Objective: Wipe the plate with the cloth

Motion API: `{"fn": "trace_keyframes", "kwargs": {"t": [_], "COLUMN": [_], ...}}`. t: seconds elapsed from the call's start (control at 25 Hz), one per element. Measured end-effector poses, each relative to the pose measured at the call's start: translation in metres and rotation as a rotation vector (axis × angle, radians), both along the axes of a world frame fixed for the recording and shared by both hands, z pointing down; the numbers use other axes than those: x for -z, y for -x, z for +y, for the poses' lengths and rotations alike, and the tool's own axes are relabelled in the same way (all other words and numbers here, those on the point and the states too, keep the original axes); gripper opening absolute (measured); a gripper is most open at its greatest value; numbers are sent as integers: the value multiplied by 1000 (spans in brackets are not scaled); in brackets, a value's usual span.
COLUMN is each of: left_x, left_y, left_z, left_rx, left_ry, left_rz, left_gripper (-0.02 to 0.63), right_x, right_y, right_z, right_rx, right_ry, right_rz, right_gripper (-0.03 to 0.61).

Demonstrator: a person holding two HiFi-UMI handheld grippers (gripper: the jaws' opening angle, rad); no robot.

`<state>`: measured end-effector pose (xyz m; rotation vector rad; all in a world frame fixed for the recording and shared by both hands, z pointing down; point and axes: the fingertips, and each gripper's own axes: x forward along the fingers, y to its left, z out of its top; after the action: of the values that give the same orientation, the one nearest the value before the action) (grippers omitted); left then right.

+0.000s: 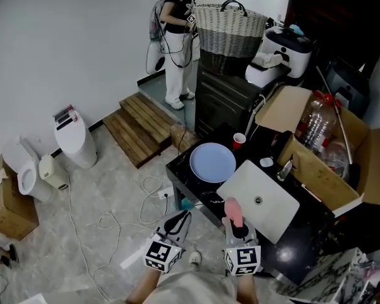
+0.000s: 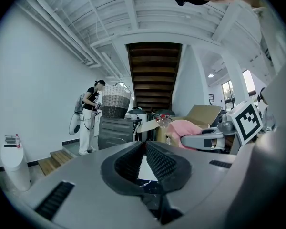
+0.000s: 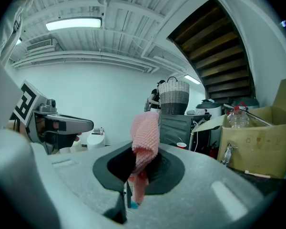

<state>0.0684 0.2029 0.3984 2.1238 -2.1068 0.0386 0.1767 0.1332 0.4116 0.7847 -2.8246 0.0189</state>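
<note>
A pale blue plate (image 1: 212,162) lies on the black table (image 1: 183,173), ahead of both grippers and touched by neither. My right gripper (image 1: 235,224) is shut on a pink cloth (image 1: 233,211), which stands up from its jaws over the near edge of a white board (image 1: 258,198). In the right gripper view the cloth (image 3: 146,136) is pinched upright in that gripper (image 3: 143,152). My left gripper (image 1: 182,216) hovers just off the table's near edge, its jaws together and holding nothing. The left gripper view shows its jaws (image 2: 145,145) meeting at the tips, with the cloth (image 2: 189,128) to the right.
A red cup (image 1: 239,140) and a small white cap (image 1: 266,162) stand behind the plate. An open cardboard box (image 1: 316,166) with bottles fills the right. A wicker basket (image 1: 230,27) tops a dark cabinet; a person (image 1: 177,43) stands beside it. Cables (image 1: 114,220) trail on the floor.
</note>
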Motion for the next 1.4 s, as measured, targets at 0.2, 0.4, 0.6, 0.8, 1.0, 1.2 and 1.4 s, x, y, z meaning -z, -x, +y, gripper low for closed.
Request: {"fn": "trace_keyframes", "kwargs": {"t": [0.2, 0.4, 0.6, 0.8, 1.0, 1.2, 1.4], "left_x": [2, 2, 8, 1, -2, -4, -7], "left_y": [9, 16, 18, 23, 33, 38, 41], "left_z": [-28, -57, -78, -89, -93, -101, -113], "left_rx": [15, 29, 36, 63, 96, 104, 86], "left_ry": [12, 18, 22, 33, 46, 48, 50], "left_rz": [-5, -12, -19, -20, -14, -9, -9], "left_gripper": [29, 31, 29, 30, 29, 30, 29], "right_x": [-1, 1, 1, -4, -8, -13, -17], "right_y": [10, 18, 22, 32, 45, 51, 55], "right_z": [-31, -60, -83, -100, -107, -114, -122], "right_rx": [0, 17, 27, 54, 87, 96, 86], "right_ry": [17, 22, 30, 43, 57, 69, 76], "right_rz": [-11, -17, -23, -23, -24, -17, -21], "right_gripper": [32, 32, 32, 32, 32, 32, 32]}}
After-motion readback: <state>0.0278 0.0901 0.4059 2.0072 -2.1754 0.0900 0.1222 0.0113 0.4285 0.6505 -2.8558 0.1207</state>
